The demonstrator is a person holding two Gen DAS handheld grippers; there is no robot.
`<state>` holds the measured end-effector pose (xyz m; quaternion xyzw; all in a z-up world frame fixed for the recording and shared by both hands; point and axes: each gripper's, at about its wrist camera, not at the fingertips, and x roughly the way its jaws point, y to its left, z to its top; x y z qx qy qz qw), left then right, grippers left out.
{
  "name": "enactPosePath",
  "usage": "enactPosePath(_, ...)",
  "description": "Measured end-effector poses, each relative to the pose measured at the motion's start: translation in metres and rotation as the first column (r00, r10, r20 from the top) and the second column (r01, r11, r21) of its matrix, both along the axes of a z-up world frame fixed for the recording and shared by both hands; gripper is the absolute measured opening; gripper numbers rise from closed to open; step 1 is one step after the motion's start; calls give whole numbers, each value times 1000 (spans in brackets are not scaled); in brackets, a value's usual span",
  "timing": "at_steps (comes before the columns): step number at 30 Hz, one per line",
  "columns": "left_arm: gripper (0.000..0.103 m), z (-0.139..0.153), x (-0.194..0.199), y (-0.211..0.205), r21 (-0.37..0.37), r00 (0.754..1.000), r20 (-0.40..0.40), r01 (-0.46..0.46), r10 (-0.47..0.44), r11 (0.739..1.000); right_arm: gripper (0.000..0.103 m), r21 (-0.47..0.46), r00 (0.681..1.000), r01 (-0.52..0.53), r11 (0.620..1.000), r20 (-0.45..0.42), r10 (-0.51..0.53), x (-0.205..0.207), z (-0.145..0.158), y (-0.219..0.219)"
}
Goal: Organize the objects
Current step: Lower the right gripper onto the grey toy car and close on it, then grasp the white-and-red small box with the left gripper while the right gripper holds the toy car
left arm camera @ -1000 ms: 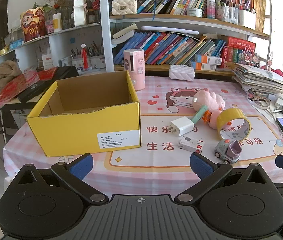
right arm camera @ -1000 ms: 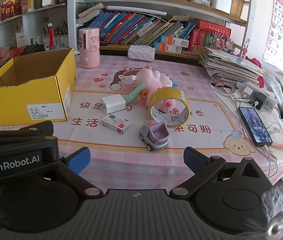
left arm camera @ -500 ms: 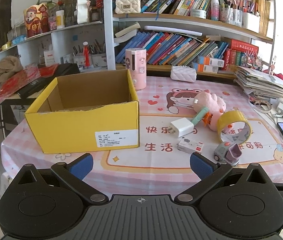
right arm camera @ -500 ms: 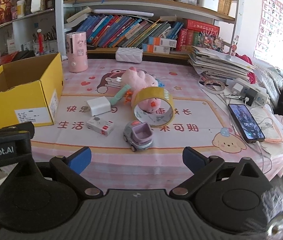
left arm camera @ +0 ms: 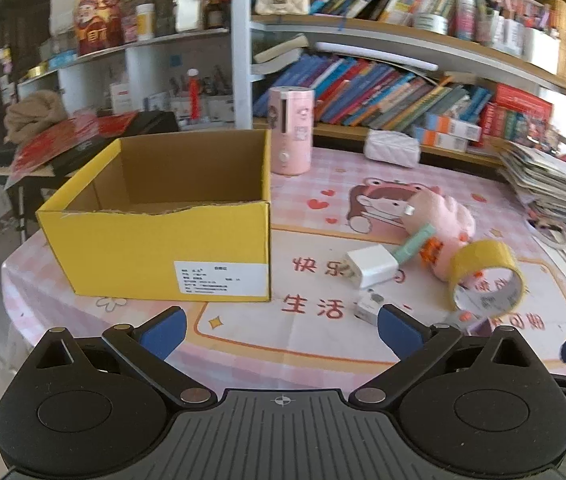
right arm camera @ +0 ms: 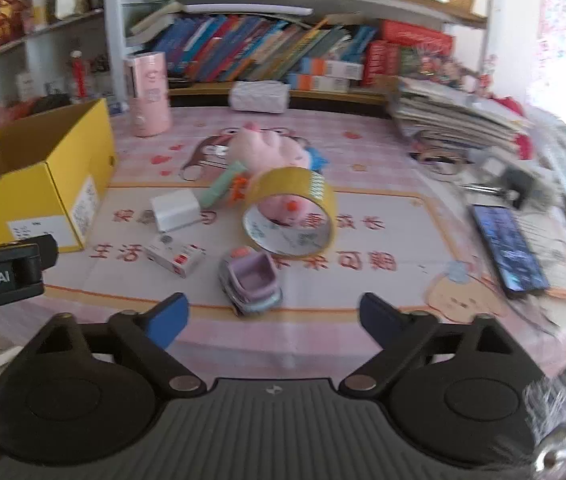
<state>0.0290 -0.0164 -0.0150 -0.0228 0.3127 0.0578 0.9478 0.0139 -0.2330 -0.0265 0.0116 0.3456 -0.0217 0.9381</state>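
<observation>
Right hand-held gripper (right arm camera: 273,316), jaws just narrowing yet spread with nothing between, hovers at the table (right arm camera: 323,320) edge, toy car (right arm camera: 250,284) just ahead; left hand-held gripper (left arm camera: 281,330) spread, yellow box (left arm camera: 163,248) ahead-left.

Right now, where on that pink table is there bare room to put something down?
The free patches: the cloth in front of the yellow box, toward the near edge, and the strip between the tape roll and the phone. The box's visible part looks empty too. It is crowded around the white charger, plush pig and toy car.
</observation>
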Motion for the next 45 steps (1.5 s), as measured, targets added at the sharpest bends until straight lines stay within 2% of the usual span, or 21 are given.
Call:
enactPosePath(4,102,-3,7,-1,14,998,-13,-60,60,998,65,-12,997,-52,999,-57,51,28,-11,0)
enactPosePath(13,102,-11,25,-1,18,985,-68,-160,161,987,63,-13,973,-179,984,-147,176,80,-36,3)
enactPosePath(17,102,-13,30,-3,26,979,-81,-184,186,983,59,-8,962,-220,976,-169,215,93,-42,2)
enactPosePath(20,102,-13,34,-6,32,977,-91,-192,194,981,52,-4,953,-237,971,-197,232,101,-47,0)
enactPosePath(22,102,-14,36,-9,35,977,-93,-191,193,981,48,8,945,-241,971,-228,236,105,-51,-2)
enactPosePath(25,101,-14,40,-13,38,978,-97,-182,185,983,41,23,940,-255,967,-228,254,106,-52,-6)
enactPosePath(30,101,-14,47,-23,36,983,-92,-159,161,987,41,47,945,-262,964,-190,266,102,-39,-15)
enactPosePath(38,97,-19,63,-45,9,991,-100,-89,90,996,41,19,957,-258,966,-135,258,85,-16,-38)
enactPosePath(41,92,-26,70,-55,11,993,-107,-58,59,998,41,-1,962,-246,969,-122,244,80,-13,-48)
enactPosePath(45,81,-39,82,-68,2,989,-147,-15,15,1000,41,-20,964,-243,970,-112,239,76,-15,-58)
